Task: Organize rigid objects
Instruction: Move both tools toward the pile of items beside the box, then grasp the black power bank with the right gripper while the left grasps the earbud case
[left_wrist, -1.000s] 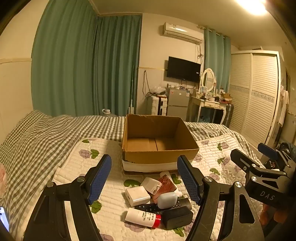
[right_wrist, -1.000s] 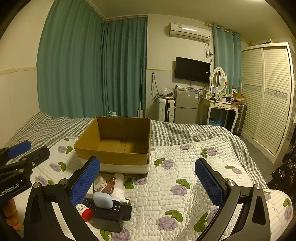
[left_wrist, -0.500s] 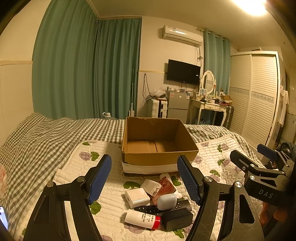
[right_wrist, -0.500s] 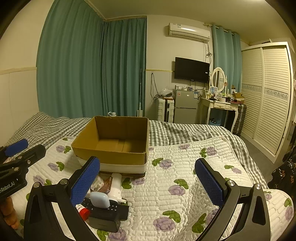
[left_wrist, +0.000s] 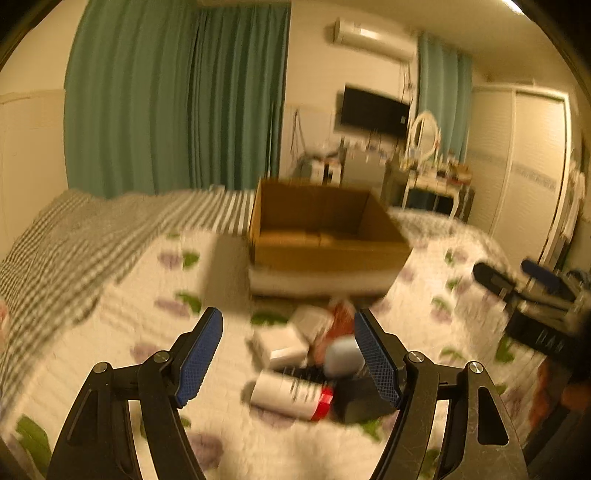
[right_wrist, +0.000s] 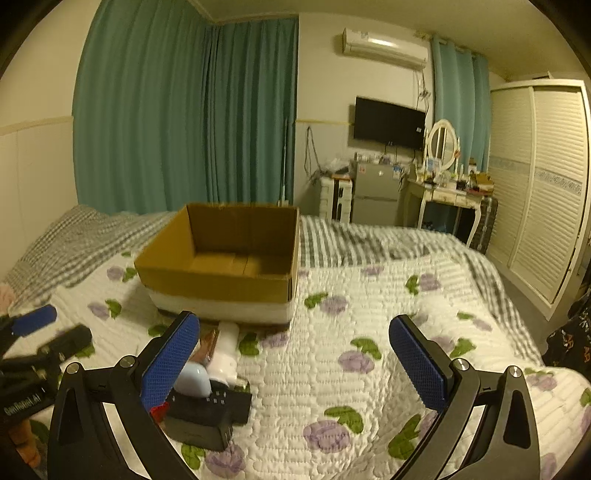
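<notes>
Two grippers are in view, both with jaws spread wide and holding nothing. Left gripper (left_wrist: 288, 354) hangs over a pile (left_wrist: 314, 362) of small items on the quilt (right_wrist: 369, 332), just in front of the box (right_wrist: 221, 266). Right gripper (right_wrist: 293, 360) is aimed at bare quilt to the right of the pile; only its left pad overlaps the pile in its view.

Pile contents, as far as the blur in the left view permits: a white tube (left_wrist: 291, 395) with a red cap, a white block (left_wrist: 282, 345), a pale blue rounded item (right_wrist: 192, 378), a remote (right_wrist: 210, 402) and a black block (right_wrist: 199, 428) beneath it. Items touch and overlap. Box stands upright, open-topped, and appears empty.

Assessment: task is at its first step, approach to a pick; nothing is boxed yet. Left gripper is better placed. Next move calls for descent onto one item lying free at the pile's edge, probably the tube or white block, jaws squared across its narrow side before closing.
</notes>
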